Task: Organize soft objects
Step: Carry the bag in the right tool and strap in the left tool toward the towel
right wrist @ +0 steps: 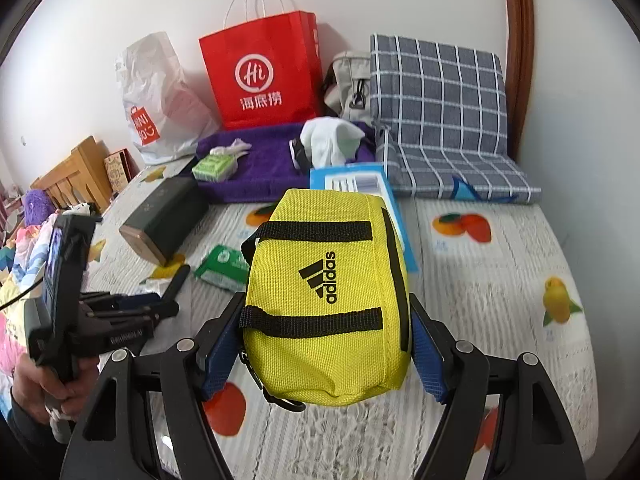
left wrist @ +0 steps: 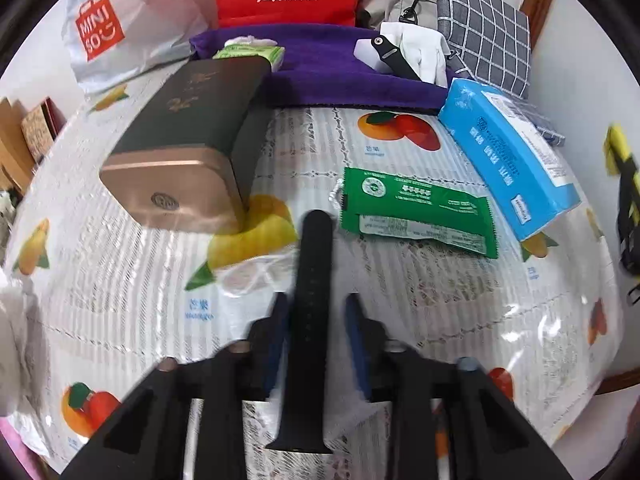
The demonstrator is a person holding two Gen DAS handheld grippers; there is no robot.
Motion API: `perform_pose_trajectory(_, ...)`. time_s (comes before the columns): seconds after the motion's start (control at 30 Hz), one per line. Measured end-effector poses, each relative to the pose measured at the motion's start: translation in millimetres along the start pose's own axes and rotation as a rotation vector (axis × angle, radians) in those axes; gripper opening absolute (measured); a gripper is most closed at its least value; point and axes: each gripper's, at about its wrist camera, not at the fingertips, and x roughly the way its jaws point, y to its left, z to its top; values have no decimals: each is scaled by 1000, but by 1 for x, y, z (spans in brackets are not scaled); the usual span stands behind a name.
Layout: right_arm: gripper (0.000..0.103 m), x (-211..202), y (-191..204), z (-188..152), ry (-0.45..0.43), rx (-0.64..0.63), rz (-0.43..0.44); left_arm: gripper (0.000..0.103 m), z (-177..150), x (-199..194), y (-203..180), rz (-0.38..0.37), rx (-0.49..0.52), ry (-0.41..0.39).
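My left gripper (left wrist: 316, 298) is shut on a black watch strap (left wrist: 314, 264) that runs forward between its blue pads, tip low over the fruit-print tablecloth (left wrist: 120, 280). In the right wrist view that gripper (right wrist: 160, 304) sits at the left in a person's hand. My right gripper (right wrist: 325, 302) is shut on a yellow Adidas pouch (right wrist: 328, 280), pads pressing both its sides, above the table. At the back a purple towel (left wrist: 328, 64) bears a white cloth (left wrist: 424, 48), a green tissue pack (left wrist: 252, 52) and a second black strap (left wrist: 390, 54).
A dark box with a copper end (left wrist: 192, 140) lies left of centre. A green wipe packet (left wrist: 416, 212) and a blue tissue box (left wrist: 508, 152) lie right. A red paper bag (right wrist: 260, 76), a white Miniso bag (right wrist: 160, 100) and a checked cushion (right wrist: 436, 112) line the wall.
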Motion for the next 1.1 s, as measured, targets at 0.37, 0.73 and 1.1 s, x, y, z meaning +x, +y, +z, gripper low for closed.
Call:
perform_pose_trajectory(0.37,74,2,0,27,-30,-1,16,20,13,-24,25,-245,-107,-24)
perform_pose_trajectory(0.73,74,9,6,38,-24,-13,30,20,27,-40,42,-200,-126,-66)
perform_pose_trajectory(1.1,74,14,6,66,-47,-30,17,20,50,-62,67,-119,-151,-117)
